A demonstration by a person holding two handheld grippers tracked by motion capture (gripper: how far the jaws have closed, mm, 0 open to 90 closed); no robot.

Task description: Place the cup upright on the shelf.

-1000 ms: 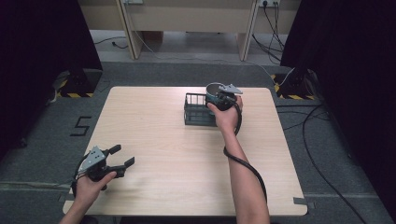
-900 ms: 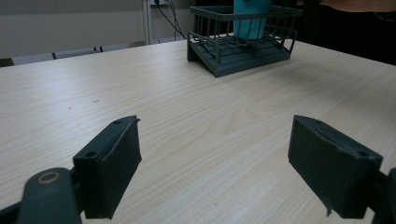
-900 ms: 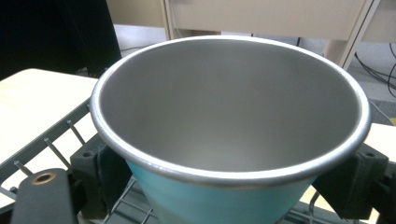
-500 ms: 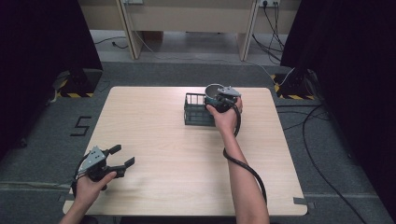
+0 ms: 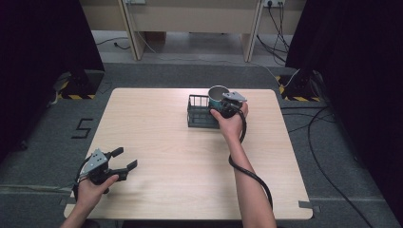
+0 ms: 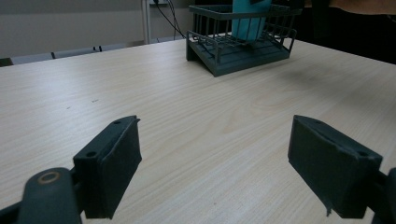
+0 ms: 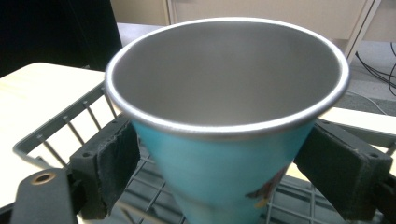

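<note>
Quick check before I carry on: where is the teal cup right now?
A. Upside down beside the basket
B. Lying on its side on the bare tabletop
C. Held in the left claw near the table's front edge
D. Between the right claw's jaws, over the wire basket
D. The right gripper view shows the teal cup upright between the right claw jaws, its lower part down inside the wire basket.

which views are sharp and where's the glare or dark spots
High view: even light on the table, black at both side edges, slightly soft. Left gripper view: open left gripper close and a little soft, basket fairly clear. Right gripper view: cup looms large between the right gripper pads, with a bright sheen along its rim; the background is blurred.
</note>
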